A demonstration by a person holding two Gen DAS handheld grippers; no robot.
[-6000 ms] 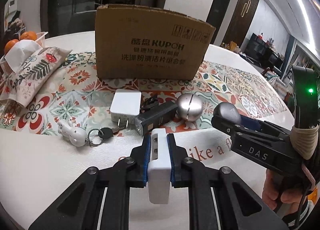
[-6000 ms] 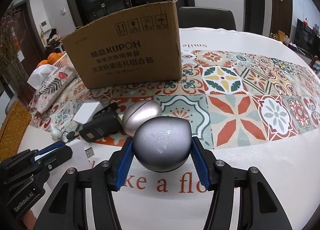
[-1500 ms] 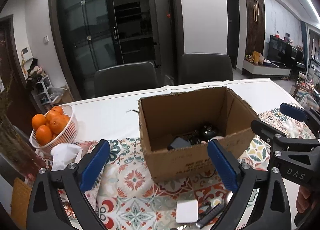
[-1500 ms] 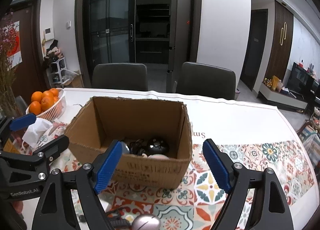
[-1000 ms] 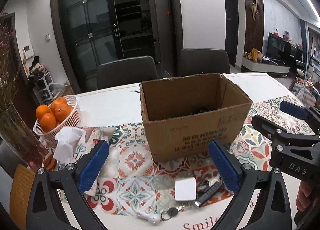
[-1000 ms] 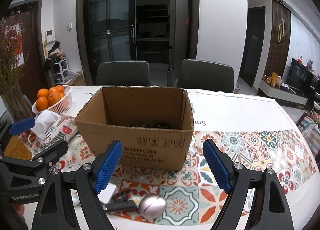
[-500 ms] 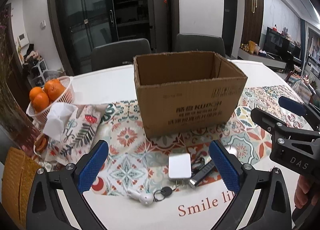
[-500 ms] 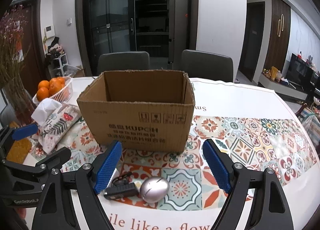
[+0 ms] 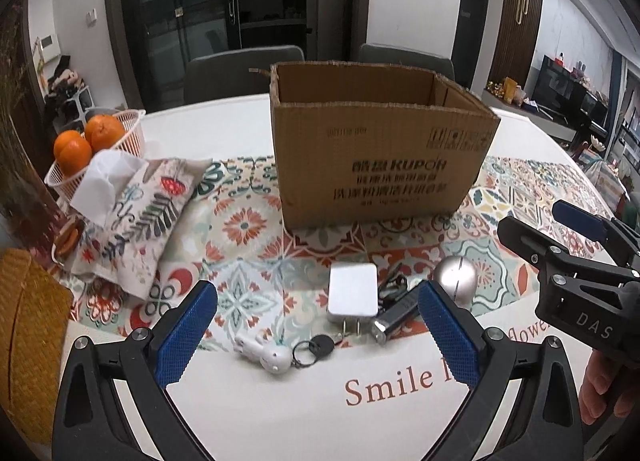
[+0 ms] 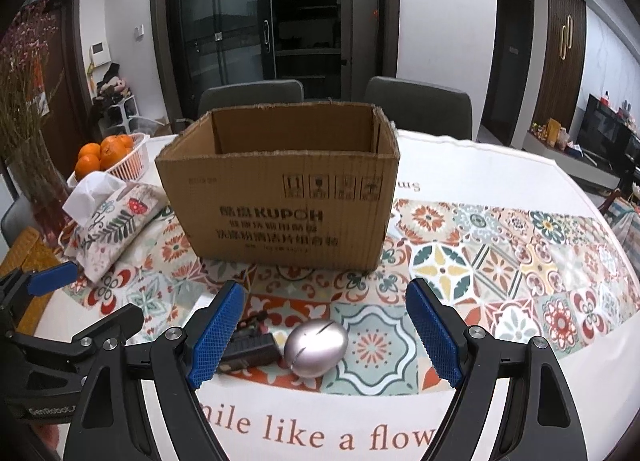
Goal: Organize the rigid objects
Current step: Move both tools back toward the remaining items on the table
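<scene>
Left gripper (image 9: 318, 331): fingers apart, empty; white charger (image 9: 353, 294), black device (image 9: 396, 316) and keychain (image 9: 280, 353) lie just ahead between them. Right gripper (image 10: 326, 335): fingers apart, empty, silver egg (image 10: 316, 347) between them. Cardboard box (image 9: 376, 149) beyond. Advice: centre on one item, lower squarely, close gently.

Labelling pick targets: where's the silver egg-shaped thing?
The silver egg-shaped metal object lies on the patterned table runner, right of the black device, before the cardboard box.
</scene>
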